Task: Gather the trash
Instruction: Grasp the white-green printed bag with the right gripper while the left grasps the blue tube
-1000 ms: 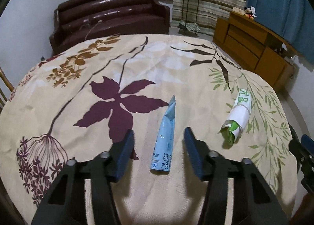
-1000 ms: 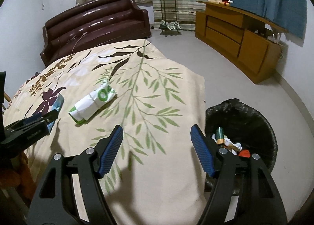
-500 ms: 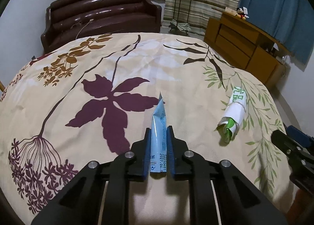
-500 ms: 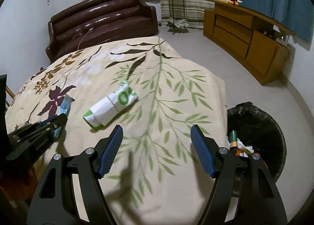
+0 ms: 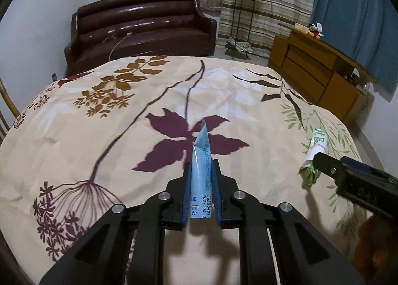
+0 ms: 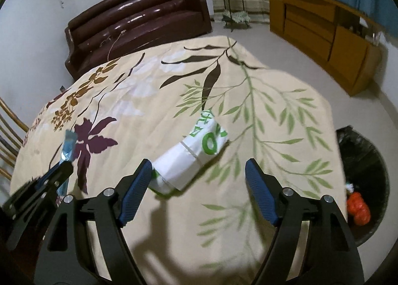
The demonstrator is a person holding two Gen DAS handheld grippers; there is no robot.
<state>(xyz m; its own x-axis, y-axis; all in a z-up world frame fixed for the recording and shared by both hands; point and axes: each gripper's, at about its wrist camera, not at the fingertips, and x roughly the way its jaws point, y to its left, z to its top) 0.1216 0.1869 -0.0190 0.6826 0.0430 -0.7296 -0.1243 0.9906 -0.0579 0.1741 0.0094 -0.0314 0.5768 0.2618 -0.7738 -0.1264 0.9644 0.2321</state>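
Note:
My left gripper [image 5: 201,180] is shut on a light blue sachet wrapper [image 5: 201,160], which sticks up past the pads over the floral tablecloth [image 5: 124,135]. The same blue wrapper [image 6: 67,146] shows at the left of the right wrist view, held in the left gripper [image 6: 65,169]. A rolled white and green paper package [image 6: 194,153] lies on the cloth just ahead of my right gripper [image 6: 199,180], whose jaws are opening; nothing is pressed between its pads. From the left wrist view the package [image 5: 314,158] is partly hidden behind the right gripper [image 5: 323,160].
A black-lined trash bin [image 6: 365,180] with rubbish inside stands on the floor off the table's right edge. Beyond the table are a dark brown sofa [image 5: 139,28], a wooden sideboard [image 5: 316,78] and a plant stand [image 5: 245,11]. A wooden chair back [image 6: 10,140] sits at the left.
The left gripper closed on the blue wrapper and lifted it off the cloth. The right gripper moved left from the bin side to the white and green package and opened wider.

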